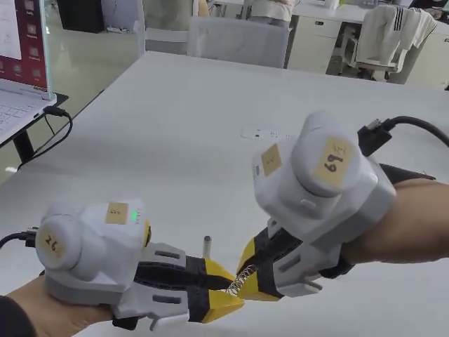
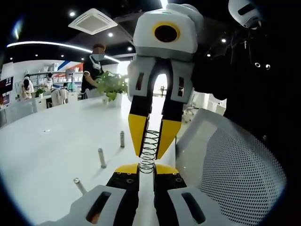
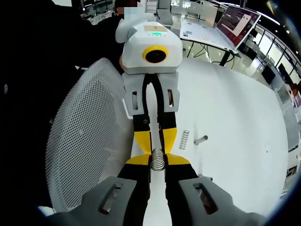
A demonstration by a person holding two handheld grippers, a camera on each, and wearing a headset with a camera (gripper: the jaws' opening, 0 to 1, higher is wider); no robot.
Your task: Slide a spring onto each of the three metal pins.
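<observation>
At the near edge of the white table [image 1: 175, 119], the left gripper [image 2: 146, 168] and the right gripper [image 3: 158, 161] meet tip to tip. Each has its yellow fingers [image 2: 127, 168] drawn in to a narrow gap and pinching one end of the same spring [image 2: 149, 149], which runs straight between them. In the left gripper view, three metal pins [image 2: 101, 157] stand in a row on the table just beside the jaws. In the right gripper view, a second spring [image 3: 185, 139] sits close beside one pin.
</observation>
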